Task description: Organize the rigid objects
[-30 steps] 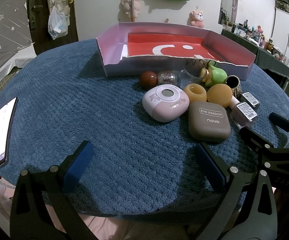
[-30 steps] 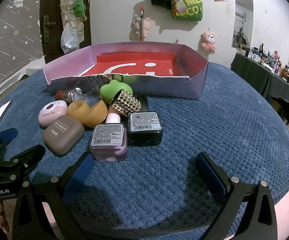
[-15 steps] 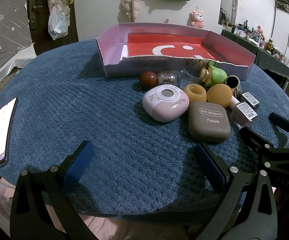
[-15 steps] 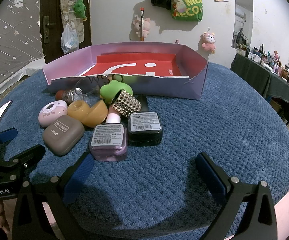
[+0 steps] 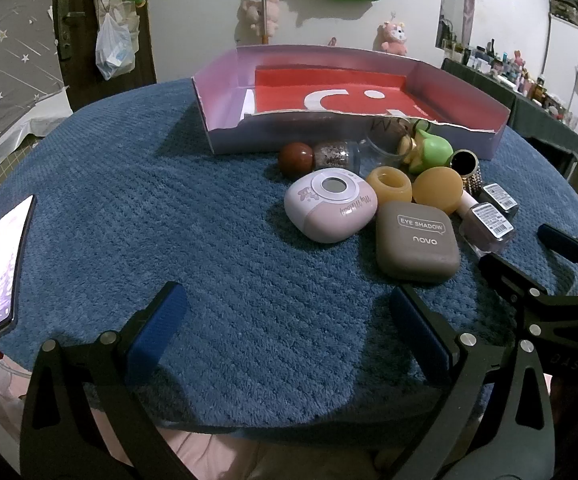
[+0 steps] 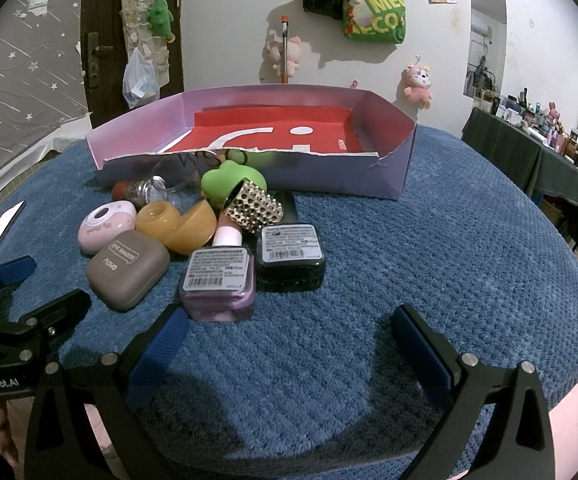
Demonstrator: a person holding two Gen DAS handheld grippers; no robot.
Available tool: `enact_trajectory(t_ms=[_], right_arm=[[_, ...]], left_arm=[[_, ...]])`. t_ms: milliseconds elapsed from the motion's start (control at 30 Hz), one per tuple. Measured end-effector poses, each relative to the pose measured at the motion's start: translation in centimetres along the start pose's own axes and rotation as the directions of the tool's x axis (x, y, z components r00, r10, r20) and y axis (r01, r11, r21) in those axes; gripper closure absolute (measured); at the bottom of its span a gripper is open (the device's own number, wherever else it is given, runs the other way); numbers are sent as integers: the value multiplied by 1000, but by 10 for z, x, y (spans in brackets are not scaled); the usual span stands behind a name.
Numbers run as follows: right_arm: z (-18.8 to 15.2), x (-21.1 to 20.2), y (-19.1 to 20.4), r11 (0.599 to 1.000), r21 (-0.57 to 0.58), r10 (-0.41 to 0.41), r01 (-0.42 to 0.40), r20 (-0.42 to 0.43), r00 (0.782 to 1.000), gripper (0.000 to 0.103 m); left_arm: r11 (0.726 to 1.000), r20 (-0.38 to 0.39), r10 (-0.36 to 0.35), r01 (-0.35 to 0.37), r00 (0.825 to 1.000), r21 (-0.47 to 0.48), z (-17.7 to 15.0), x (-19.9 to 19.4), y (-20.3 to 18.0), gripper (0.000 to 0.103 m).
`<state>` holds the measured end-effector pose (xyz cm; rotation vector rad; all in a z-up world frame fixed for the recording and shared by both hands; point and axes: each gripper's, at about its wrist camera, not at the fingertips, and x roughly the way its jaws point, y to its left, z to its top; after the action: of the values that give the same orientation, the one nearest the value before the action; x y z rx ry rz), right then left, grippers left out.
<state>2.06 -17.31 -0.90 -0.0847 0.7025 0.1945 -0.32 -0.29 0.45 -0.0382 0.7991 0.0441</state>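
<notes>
A cluster of small items lies in front of a purple cardboard tray with a red floor. Among them are a pink round case, a taupe eye shadow compact, two orange pieces, a green figure, a lilac bottle and a black bottle. My left gripper is open near the table's front edge, short of the pink case. My right gripper is open just before the lilac bottle.
A lit phone lies at the left table edge. A brown ball, a glitter jar and a studded gold cap sit by the tray wall. The blue table cover is bare to the right.
</notes>
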Motion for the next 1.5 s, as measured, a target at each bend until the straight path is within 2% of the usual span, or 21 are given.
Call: enact_trajectory(t_ms=[233,400,533,700,833,967,1500], right_arm=[[5,-2,-1,1000,2,19,-19,-8,1000,0],[6,-10,-5,998,27,58,-58,6,998,6],[6,-12,-2,997,10,82,-82,15,997,20],[4,-11,9,994,-42,104,-103,21,994,32],[3,-8,18,992,-78,105,-103,24,994,38],[5,-6,18,990,-72,125,-123,30,992,49],[15,8,25,987,-82,143,-139,47,989,50]], left_arm=[[1000,-7,-11,11,1000,13,3,-4,-1,0],[999,3,-19,19,1000,35,5,-5,-3,2],[999,23,-17,16,1000,40,10,-8,-1,11],[998,-8,-42,42,999,40,13,1,4,25],[997,0,-41,41,999,68,16,3,1,33],[996,-8,-63,63,998,66,22,11,2,33],[991,-13,-122,122,992,56,48,32,0,34]])
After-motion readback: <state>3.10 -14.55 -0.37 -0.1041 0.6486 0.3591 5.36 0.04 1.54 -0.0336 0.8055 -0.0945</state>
